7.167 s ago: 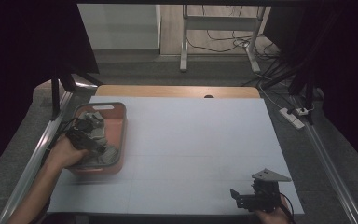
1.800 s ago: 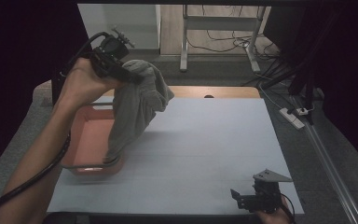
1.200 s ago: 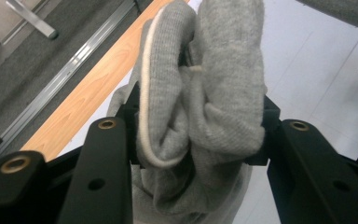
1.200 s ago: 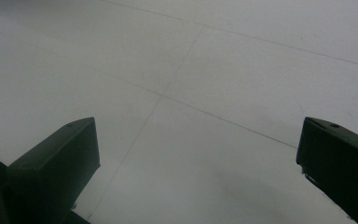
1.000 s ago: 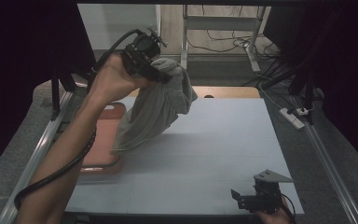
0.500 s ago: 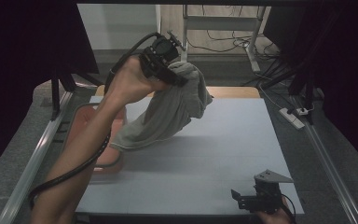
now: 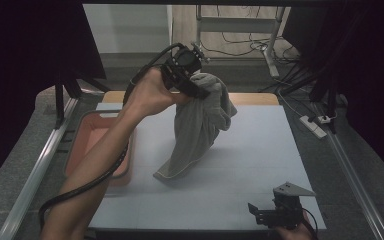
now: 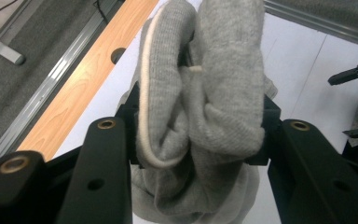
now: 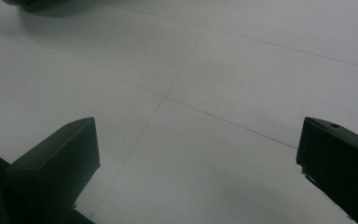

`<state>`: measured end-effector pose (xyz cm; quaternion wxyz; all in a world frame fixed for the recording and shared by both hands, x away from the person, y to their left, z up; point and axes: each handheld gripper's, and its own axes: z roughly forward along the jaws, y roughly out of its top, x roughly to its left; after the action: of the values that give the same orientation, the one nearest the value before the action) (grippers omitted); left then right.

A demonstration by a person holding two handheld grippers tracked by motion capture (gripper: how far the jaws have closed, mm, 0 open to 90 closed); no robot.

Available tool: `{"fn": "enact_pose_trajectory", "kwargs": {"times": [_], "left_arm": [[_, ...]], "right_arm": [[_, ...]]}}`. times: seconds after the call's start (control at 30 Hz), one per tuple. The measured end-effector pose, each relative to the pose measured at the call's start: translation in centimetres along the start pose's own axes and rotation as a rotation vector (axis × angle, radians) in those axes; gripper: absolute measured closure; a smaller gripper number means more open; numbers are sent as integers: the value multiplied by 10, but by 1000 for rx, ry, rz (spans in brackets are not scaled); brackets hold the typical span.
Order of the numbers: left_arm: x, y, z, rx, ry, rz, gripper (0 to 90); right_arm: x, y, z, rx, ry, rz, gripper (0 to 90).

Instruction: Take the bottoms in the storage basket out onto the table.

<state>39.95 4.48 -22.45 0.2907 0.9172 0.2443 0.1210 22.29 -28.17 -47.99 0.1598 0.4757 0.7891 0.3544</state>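
A grey knitted cloth [image 7: 200, 127] hangs from my left gripper [image 7: 196, 89], held high over the middle of the white table [image 7: 260, 150]. Its lower hem drags on the table surface. The left gripper view shows both black jaws pressed on a thick bunched fold of the cloth [image 8: 205, 107]. My right gripper [image 7: 272, 214] rests low at the table's near right edge. In its own view the right gripper [image 9: 198, 154] has its jaws wide apart over bare table, nothing between them.
A salmon-coloured tray [image 7: 92, 145] sits at the table's left side, partly behind my left forearm. A wooden strip [image 7: 257, 98] runs along the far table edge. A power strip [image 7: 314, 126] lies on the floor to the right.
My left hand has carried the cloth rightward from over the tray to above the table's middle and slightly lower. The cloth's hem now trails on the table. The right gripper has kept still.
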Motion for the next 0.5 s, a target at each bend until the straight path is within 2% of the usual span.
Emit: {"fn": "enact_pose_trajectory", "kwargs": {"times": [0.3,0.5], "left_arm": [[1,-6,12,6,17,-6,543],[5,-14,22,33,41,0,542]], "right_arm": [[0,0,0,0,2,-3,0],[0,0,0,-2,1,-2,0]]}}
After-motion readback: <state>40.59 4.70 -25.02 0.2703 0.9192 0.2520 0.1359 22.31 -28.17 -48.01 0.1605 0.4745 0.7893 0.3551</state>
